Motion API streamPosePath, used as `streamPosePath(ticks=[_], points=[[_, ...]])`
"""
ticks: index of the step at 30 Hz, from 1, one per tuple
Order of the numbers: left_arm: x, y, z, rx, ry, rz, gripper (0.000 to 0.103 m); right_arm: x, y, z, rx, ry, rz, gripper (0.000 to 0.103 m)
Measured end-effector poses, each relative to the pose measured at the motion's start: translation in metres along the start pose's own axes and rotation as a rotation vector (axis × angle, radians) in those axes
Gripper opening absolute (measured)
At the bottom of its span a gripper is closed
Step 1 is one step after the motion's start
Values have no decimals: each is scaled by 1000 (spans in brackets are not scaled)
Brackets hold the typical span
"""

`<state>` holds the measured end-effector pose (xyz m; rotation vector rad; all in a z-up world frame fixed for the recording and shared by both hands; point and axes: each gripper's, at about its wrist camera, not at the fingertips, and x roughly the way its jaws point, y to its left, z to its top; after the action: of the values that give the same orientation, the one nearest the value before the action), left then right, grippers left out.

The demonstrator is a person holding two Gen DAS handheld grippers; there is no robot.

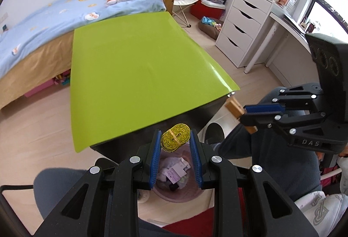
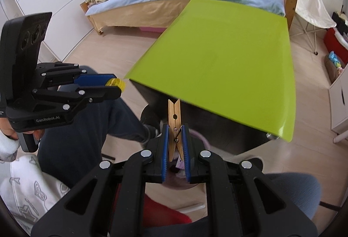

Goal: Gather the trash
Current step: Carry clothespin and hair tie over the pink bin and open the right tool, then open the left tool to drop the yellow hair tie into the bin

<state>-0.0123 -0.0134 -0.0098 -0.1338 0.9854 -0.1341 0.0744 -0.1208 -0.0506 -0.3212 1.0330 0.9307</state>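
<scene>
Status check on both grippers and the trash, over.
Left gripper shut on rolled yellow tape measure, over pink trash bin. Right gripper shut on wooden clothespin. Nothing blocking the bin.

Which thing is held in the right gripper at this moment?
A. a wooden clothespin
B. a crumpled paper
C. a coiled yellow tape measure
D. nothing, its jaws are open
A: in the right wrist view the right gripper is closed on a wooden clothespin, while the coiled yellow tape measure sits in the left gripper.
</scene>
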Motion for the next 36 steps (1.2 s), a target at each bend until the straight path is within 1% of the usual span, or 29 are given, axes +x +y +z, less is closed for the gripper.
streamPosePath(ticks=[4, 11, 12, 13, 14, 15, 16, 17, 18, 19, 21, 26, 30, 36], points=[[-4, -1, -6, -5, -1, -5, 26, 4, 4, -9, 7, 18, 21, 12], [-8, 0, -9, -9, -11, -6, 26, 5, 5, -6, 7, 21, 51, 13], [-9, 0, -8, -9, -12, -8, 26, 4, 5, -5, 6, 24, 49, 17], [-9, 0, -9, -8, -12, -8, 26, 5, 4, -5, 3, 26, 43, 33], [-9, 0, -9, -6, -12, -9, 26, 5, 3, -5, 4, 24, 31, 44], [-9, 0, -9, -4, -11, -10, 26, 4, 1, -5, 17, 15, 32, 62], [-9, -1, -10, -3, -10, -12, 26, 3, -2, -5, 33, 9, 40, 73], [-8, -1, -10, -1, -9, -13, 26, 2, -3, -5, 44, 6, 42, 78], [-8, -2, -10, -1, -7, -15, 26, 1, -4, -5, 57, 2, 35, 87], [-8, -1, -10, -1, -6, -18, 26, 0, -6, -6, 65, -4, 32, 90], [-8, -3, -10, 3, -2, -24, 26, -4, -9, -5, 83, -26, 22, 93], [-7, -6, -9, 15, 1, -41, 26, -16, -12, -3, 99, -80, -35, 96], [-5, -9, -9, 27, 6, -52, 26, -22, -16, 1, 130, -86, -32, 96], [-3, -17, -9, 59, 14, -69, 28, -27, -25, 0, 166, -99, -52, 96]])
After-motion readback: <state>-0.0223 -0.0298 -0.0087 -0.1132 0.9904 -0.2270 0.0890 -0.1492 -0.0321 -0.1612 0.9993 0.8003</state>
